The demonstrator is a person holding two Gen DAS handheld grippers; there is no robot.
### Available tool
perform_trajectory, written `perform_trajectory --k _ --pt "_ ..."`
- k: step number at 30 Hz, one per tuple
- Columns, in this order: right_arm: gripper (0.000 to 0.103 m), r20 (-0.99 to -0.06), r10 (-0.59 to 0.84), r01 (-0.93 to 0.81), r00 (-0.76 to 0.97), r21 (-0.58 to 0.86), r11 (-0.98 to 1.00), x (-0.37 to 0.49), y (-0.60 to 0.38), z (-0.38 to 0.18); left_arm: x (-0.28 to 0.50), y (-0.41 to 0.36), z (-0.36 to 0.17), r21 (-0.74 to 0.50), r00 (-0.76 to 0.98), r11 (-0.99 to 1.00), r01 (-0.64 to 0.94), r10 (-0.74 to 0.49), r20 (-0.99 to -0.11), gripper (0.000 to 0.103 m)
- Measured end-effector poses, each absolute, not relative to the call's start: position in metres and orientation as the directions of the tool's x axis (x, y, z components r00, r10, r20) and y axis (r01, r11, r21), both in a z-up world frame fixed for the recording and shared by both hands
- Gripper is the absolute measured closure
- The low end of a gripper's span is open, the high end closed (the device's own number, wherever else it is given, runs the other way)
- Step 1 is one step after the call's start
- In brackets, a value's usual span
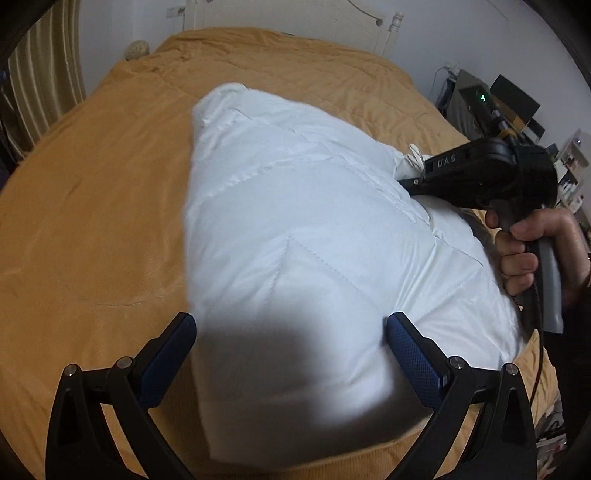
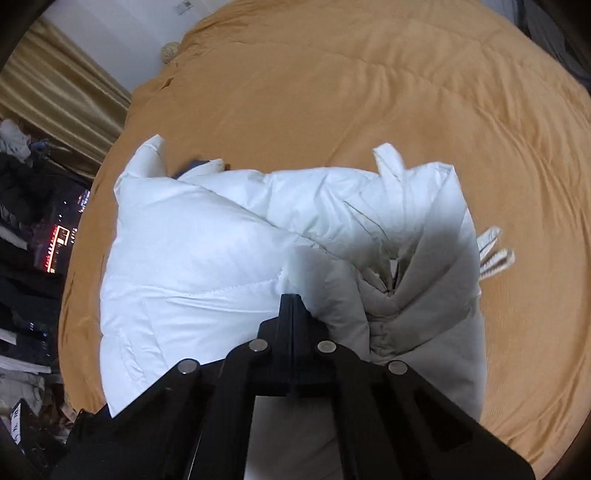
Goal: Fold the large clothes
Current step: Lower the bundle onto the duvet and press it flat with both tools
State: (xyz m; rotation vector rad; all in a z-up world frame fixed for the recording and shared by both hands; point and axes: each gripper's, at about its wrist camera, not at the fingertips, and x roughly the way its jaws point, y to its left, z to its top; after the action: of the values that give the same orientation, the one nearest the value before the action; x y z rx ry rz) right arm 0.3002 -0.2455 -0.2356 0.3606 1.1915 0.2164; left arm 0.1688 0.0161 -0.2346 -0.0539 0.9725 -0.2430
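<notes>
A white puffy quilted coat [image 1: 303,229] lies bundled on an orange bedspread [image 1: 92,221]. My left gripper [image 1: 291,328] is open, its blue-padded fingers [image 1: 413,354] spread wide just above the near part of the coat, holding nothing. My right gripper [image 2: 293,299] is shut, its fingers pressed together against the coat [image 2: 207,251]; whether fabric is pinched between them is hidden. It also shows in the left wrist view [image 1: 417,182] at the coat's right side, held by a hand [image 1: 524,251]. White ribbed cuffs [image 2: 493,251] stick out at the right.
The bedspread [image 2: 369,92] covers the whole bed. A white headboard [image 1: 295,18] stands at the far end. A gold curtain [image 2: 55,92] hangs at the left. Cluttered shelves and electronics [image 1: 498,107] stand to the right of the bed.
</notes>
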Motion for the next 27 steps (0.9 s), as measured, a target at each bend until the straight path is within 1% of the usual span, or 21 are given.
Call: perform_trajectory --k 2,3,6,7,9,12,14,16,17,19,21,25,27 --pt "0.103 -0.856 0.361 0.036 0.37 0.402 0.915 0.295 -0.25 -0.233 0.164 0.012 -0.23 -0.117 0.567 0.971 0.21 -0.218 -0.794 0.0" --pt "0.103 -0.848 0.365 0.035 0.385 0.408 0.912 0.289 -0.256 -0.227 0.165 0.008 -0.229 -0.109 0.558 0.969 0.221 -0.217 -0.801 0.0" --pt "0.102 -0.816 0.337 0.02 0.469 0.392 0.92 0.256 -0.254 -0.196 0.172 0.006 -0.246 -0.139 0.483 0.967 0.215 -0.229 -0.845 0.0" --pt "0.098 -0.8 0.328 0.0 0.502 0.379 0.925 0.243 -0.252 -0.184 0.172 0.009 -0.25 -0.169 0.466 0.967 0.193 -0.242 -0.851 0.0" --pt "0.098 -0.784 0.293 -0.04 0.547 0.325 0.945 0.217 -0.243 -0.169 0.175 0.014 -0.252 -0.199 0.452 0.965 0.172 -0.257 -0.854 0.0" --pt "0.098 -0.786 0.25 -0.113 0.566 0.226 0.968 0.163 -0.223 -0.153 0.17 0.011 -0.249 -0.165 0.467 0.968 0.187 -0.235 -0.853 0.0" --pt "0.098 -0.808 0.21 -0.111 0.55 0.178 0.978 0.136 -0.217 -0.16 0.168 0.011 -0.251 -0.156 0.475 0.97 0.185 -0.227 -0.85 0.0" --pt "0.097 -0.868 0.148 -0.072 0.475 0.13 0.989 0.122 -0.221 -0.189 0.171 0.012 -0.255 -0.163 0.471 0.969 0.184 -0.232 -0.851 0.0" --pt "0.097 -0.886 0.145 -0.059 0.441 0.132 0.989 0.116 -0.225 -0.205 0.171 0.012 -0.258 -0.172 0.454 0.966 0.194 -0.243 -0.857 0.0" --pt "0.097 -0.902 0.152 -0.038 0.404 0.15 0.988 0.112 -0.233 -0.221 0.166 0.01 -0.262 -0.179 0.427 0.961 0.212 -0.256 -0.867 0.0" --pt "0.096 -0.905 0.166 -0.023 0.392 0.17 0.985 0.116 -0.236 -0.215 0.16 0.008 -0.261 -0.144 0.456 0.967 0.211 -0.228 -0.86 0.0" --pt "0.096 -0.836 0.196 -0.095 0.513 0.172 0.98 0.159 -0.219 -0.162 0.163 0.004 -0.263 -0.106 0.466 0.97 0.22 -0.2 -0.862 0.0" --pt "0.096 -0.812 0.23 -0.097 0.537 0.211 0.973 0.197 -0.21 -0.147 0.163 0.002 -0.265 -0.102 0.463 0.97 0.221 -0.196 -0.864 0.0"
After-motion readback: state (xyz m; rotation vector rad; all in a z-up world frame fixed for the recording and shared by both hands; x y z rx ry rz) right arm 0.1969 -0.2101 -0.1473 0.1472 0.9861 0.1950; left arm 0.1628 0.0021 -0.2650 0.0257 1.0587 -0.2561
